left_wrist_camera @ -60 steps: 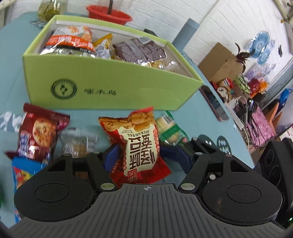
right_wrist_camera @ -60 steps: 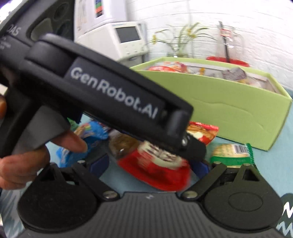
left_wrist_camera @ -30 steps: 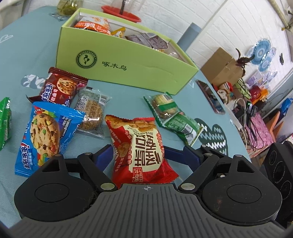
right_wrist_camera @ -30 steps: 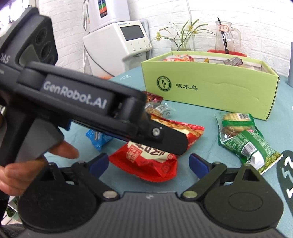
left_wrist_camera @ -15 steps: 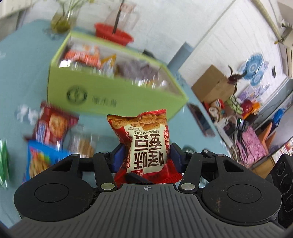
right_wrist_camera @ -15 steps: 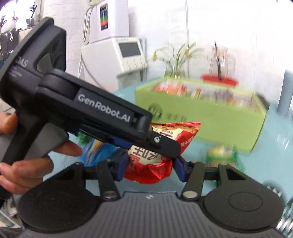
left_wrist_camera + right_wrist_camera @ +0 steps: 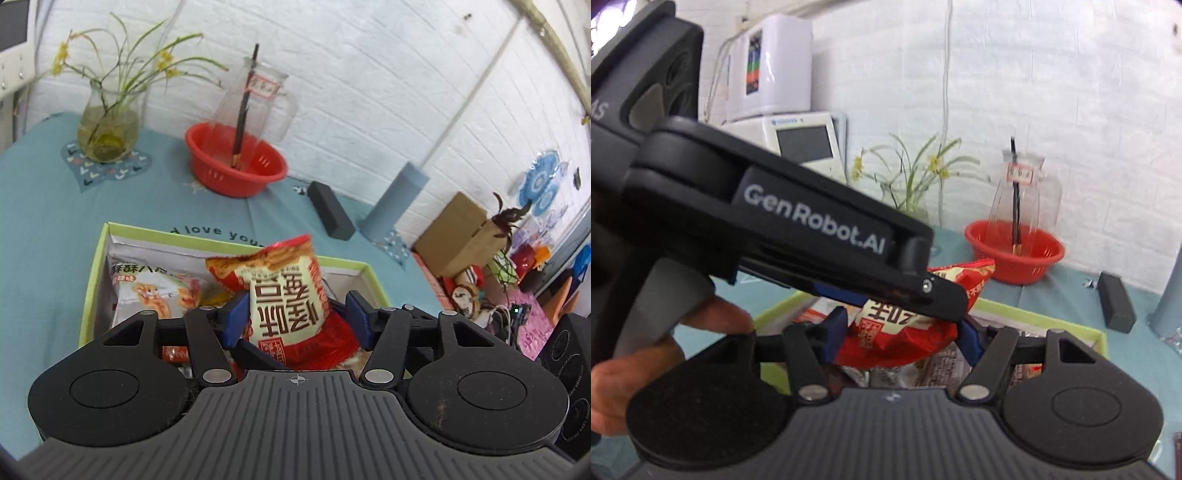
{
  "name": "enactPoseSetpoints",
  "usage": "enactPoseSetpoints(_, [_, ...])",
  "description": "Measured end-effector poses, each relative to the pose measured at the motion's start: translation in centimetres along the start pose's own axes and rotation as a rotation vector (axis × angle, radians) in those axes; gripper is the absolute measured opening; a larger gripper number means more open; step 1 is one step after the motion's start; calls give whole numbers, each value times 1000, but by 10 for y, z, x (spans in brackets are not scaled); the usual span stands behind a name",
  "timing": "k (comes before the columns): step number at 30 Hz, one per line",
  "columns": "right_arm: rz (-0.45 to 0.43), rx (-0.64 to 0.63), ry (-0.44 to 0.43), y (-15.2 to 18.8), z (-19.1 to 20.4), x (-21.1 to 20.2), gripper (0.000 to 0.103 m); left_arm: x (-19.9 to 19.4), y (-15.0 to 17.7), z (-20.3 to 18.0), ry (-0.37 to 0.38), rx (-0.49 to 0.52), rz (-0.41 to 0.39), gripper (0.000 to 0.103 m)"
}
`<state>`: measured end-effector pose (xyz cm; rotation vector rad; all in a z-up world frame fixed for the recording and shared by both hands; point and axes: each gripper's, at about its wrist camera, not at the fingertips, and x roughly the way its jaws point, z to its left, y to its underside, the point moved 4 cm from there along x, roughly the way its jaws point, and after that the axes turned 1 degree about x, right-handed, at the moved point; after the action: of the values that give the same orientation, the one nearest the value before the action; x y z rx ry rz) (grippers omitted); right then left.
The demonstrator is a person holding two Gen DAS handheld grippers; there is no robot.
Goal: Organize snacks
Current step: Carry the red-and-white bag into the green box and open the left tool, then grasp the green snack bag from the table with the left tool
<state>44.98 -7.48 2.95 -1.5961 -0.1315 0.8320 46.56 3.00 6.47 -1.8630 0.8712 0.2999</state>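
Hanging over the open green cardboard box, a crinkly red-and-cream snack packet sits between the blue pads of both grippers. The left gripper and right gripper have just been widening; their pads lie loosely beside the glossy foil. More wrapped snacks fill the box beneath.

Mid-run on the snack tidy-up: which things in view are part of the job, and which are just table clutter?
Job:
- red snack packet, between the left tool's pads, which have just been opening
- green box
- white packet in the box

Clutter:
- red basket
- glass jug
- flower vase
- black case
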Motion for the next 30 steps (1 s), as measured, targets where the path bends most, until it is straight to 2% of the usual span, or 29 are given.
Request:
enactPoseSetpoints(3, [64, 34, -7, 7, -11, 20, 77, 9, -1, 10, -26, 10, 7, 56])
enactPoseSetpoints(5, [41, 23, 7, 6, -15, 15, 81, 0, -9, 10, -17, 11, -36, 63])
enactPoseSetpoints(6, [18, 22, 25, 3, -17, 9, 91, -10, -15, 8, -6, 9, -72, 72])
enactPoseSetpoints(8, [-33, 24, 45, -4, -21, -5, 98, -28, -22, 0, 15, 18, -126, 80])
enactPoseSetpoints(11, [-84, 47, 52, -9, -24, -28, 100, -52, -16, -16, 21, 67, -162, 81])
enactPoseSetpoints(14, [-98, 74, 51, -11, -25, -46, 100, -74, 4, -27, 30, 82, -166, 83])
enactPoseSetpoints(17, [-68, 105, 26, 4, -24, -68, 100, -95, 31, -31, 43, 75, -163, 86])
enactPoseSetpoints(19, [-13, 92, 45, 26, -24, -87, 100, -102, 53, -31, 56, 51, -160, 89])
enactPoseSetpoints(21, [55, 71, 110, 55, -26, -105, 100, -98, 74, -31, 75, 18, -131, 89])
enactPoseSetpoints(23, [105, 91, 158, 81, -33, -116, 101, -80, 95, -31, 106, -24, -62, 88])
enactPoseSetpoints(27, [173, 208, 115, 125, -41, -120, 101, -23, 133, -37, 136, -100, 163, 75])
enactPoseSetpoints(29, [202, 200, 92, 139, -32, -119, 100, -4, 147, -42, 121, -101, 222, 72])
enactPoseSetpoints(30, [219, 191, 81, 143, -27, -116, 100, 3, 151, -43, 98, -99, 240, 66])
